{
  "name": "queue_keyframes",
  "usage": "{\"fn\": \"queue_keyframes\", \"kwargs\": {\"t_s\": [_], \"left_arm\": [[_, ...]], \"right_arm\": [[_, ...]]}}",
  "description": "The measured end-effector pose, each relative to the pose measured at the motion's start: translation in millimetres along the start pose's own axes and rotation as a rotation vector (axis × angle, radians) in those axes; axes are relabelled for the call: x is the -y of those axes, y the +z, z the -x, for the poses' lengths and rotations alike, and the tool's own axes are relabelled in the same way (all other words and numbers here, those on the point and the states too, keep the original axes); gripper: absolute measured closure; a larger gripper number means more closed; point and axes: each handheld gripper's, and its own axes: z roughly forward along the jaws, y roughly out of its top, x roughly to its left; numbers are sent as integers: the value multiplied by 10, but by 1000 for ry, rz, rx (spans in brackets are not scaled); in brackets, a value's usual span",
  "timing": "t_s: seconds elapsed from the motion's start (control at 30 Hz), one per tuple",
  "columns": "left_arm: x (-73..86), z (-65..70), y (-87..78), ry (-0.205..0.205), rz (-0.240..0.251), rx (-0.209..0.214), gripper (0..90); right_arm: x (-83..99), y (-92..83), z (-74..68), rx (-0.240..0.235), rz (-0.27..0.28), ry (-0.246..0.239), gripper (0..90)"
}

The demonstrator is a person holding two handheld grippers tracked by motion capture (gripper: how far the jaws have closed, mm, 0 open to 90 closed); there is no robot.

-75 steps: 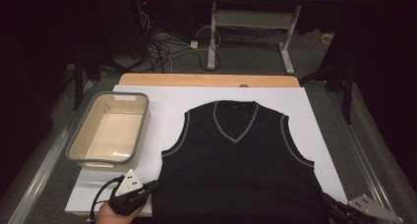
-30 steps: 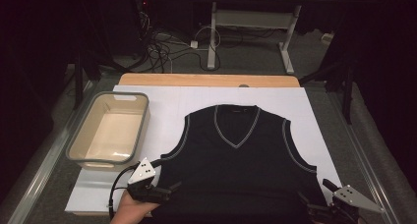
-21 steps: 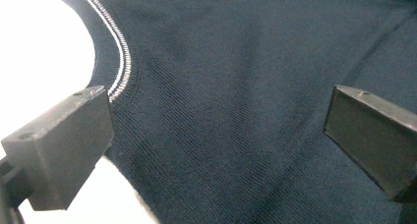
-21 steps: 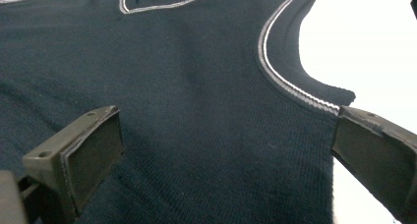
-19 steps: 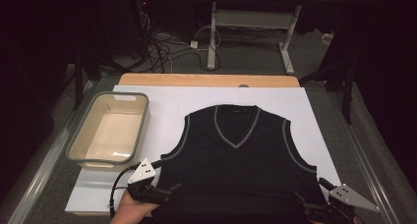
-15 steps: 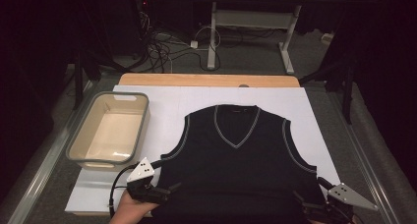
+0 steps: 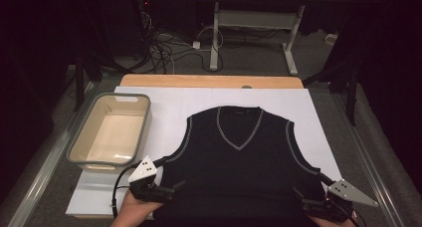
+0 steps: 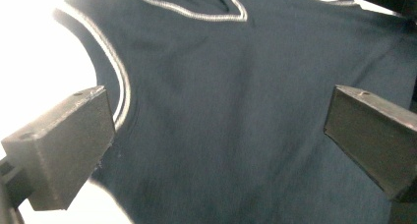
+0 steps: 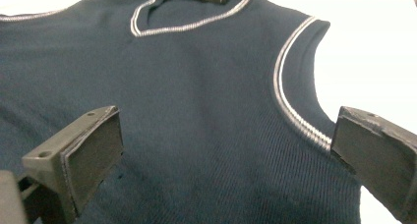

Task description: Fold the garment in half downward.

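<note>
Dim room, cables and a second bench's legs on the floor behind; white sheet over a wooden desk (image 7: 209, 81) formed the work surface.

High view. Item one: dark sleeveless vest (image 7: 239, 157) with pale V-neck and armhole trim, laid flat and face up on the sheet, neck away from the person, hem towards the near edge. It was spread out smooth, probably so that its lower corners could be taken cleanly for a fold. Item two: beige tub (image 7: 110, 132) with grey rim, empty, standing on the sheet's left part, just beside the vest's left armhole but apart from it; likely the place meant for the folded garment. Item three: left gripper (image 7: 171, 188), at the vest's lower left corner, fingers pointing inward over the cloth. Item four: right gripper (image 7: 301, 199), at the lower right corner, mirrored. Both were held low and near the hem, one to each side, which suits a two-handed lift.

Left gripper view. Fingers (image 8: 64, 145) spread wide, nothing between them; the vest lay beneath, the trimmed armhole curving past the left finger. Whether the tips touched the cloth could not be told.

Right gripper view. Fingers (image 9: 83, 150) likewise spread wide and empty, straddling the vest's side below the armhole trim, with white sheet beyond the right finger.
</note>
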Motion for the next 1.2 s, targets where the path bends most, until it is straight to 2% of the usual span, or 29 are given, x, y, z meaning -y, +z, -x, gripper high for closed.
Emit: {"fn": "queue_keyframes", "kwargs": {"t_s": [0.2, 0.4, 0.5, 0.63, 0.73, 0.8, 0.9, 1.03, 1.1, 1.2], "left_arm": [[-181, -34, 162, 1, 13, 22, 0], [-296, -51, 270, -3, 17, 25, 0], [-341, -62, 314, -9, 31, 18, 0], [-433, -74, 375, -6, 23, 8, 0], [-525, -86, 388, -22, 22, -5, 0], [-589, -93, 403, -14, 8, -18, 9], [-660, -122, 433, -1, 10, -46, 114], [-735, -237, 555, -30, 1, -85, 242], [-765, -328, 663, -31, -18, -132, 303], [-808, -518, 856, -55, -50, -169, 340]], "right_arm": [[-87, 35, 68, 12, 19, 19, 0], [-160, 93, 132, 26, 20, 11, 0], [-193, 107, 170, 28, 25, 6, 0], [-250, 124, 187, 28, 32, -4, 0], [-325, 111, 187, 30, 56, -10, 0], [-379, 107, 199, 31, 62, -13, 1], [-458, 114, 226, 40, 56, -17, 9], [-530, 170, 276, 48, 46, -16, 35], [-551, 227, 298, 45, 32, -11, 45], [-572, 336, 323, 46, 7, -17, 59]]}}
